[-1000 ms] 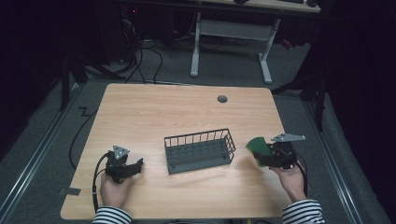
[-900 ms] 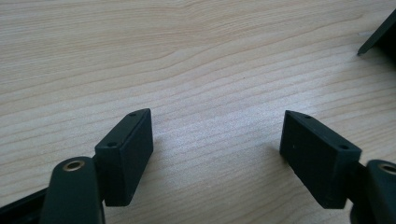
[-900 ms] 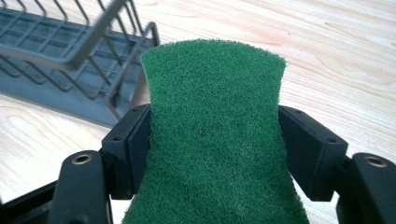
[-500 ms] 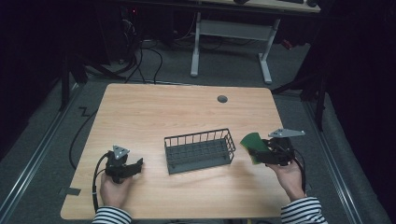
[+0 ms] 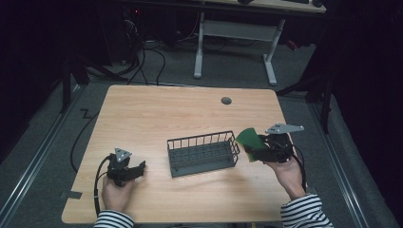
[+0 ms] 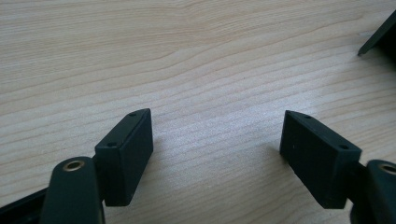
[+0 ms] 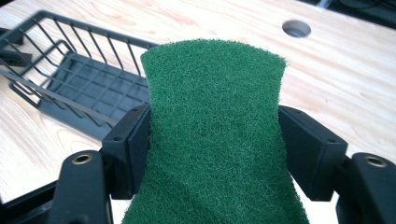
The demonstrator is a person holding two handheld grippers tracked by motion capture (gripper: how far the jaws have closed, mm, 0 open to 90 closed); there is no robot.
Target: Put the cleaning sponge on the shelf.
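Note:
A green scouring pad (image 7: 212,126) is pinched across its width between the jaws of my right gripper (image 7: 214,140), which is shut on it. From above, that gripper (image 5: 256,151) holds the pad (image 5: 249,137) in the air just right of the black wire basket (image 5: 203,154), whose inside holds nothing. The basket's near corner (image 7: 70,79) lies left of the pad in the right gripper view. My left gripper (image 5: 137,170) rests on the table at the front left, jaws open, with bare wood between them (image 6: 217,140).
A round cable hole (image 5: 226,100) sits in the tabletop at the back right. Bare wood surrounds the basket on every side. A desk frame and cables stand on the floor beyond the table's far edge.
My right gripper has risen and moved left toward the basket, carrying the green pad. The left gripper has stayed where it was.

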